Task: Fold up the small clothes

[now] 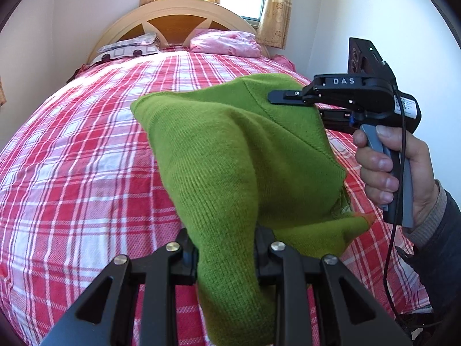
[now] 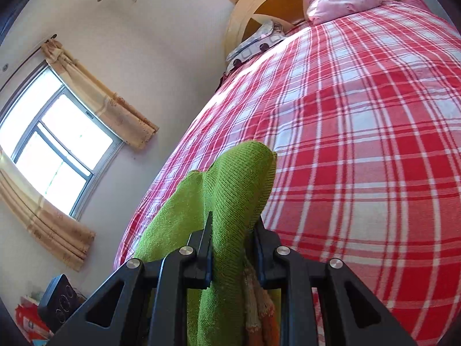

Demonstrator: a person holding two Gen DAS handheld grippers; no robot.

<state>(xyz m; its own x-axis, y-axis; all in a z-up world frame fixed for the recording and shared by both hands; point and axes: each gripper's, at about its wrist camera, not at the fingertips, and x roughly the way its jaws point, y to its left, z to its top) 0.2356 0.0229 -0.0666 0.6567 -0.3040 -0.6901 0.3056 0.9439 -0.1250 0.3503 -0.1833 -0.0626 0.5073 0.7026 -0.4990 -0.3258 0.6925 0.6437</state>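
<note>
A small green knitted garment (image 1: pixel 239 155) hangs in the air above the red plaid bed (image 1: pixel 86 155), held by both grippers. My left gripper (image 1: pixel 226 248) is shut on its near lower part, with cloth bunched between the fingers. My right gripper (image 1: pixel 288 99) is shut on the garment's upper right edge, a hand holding its handle. In the right wrist view my right gripper (image 2: pixel 233 239) pinches a fold of the green garment (image 2: pixel 230 190), with an orange patterned part just below. The bed (image 2: pixel 360 144) lies beyond.
A pink pillow (image 1: pixel 227 41) and a patterned grey pillow (image 1: pixel 129 47) lie at the wooden headboard (image 1: pixel 175 14). Walls flank the bed. A curtained window (image 2: pixel 57 144) is at left, and a black device (image 2: pixel 59 302) sits low beside it.
</note>
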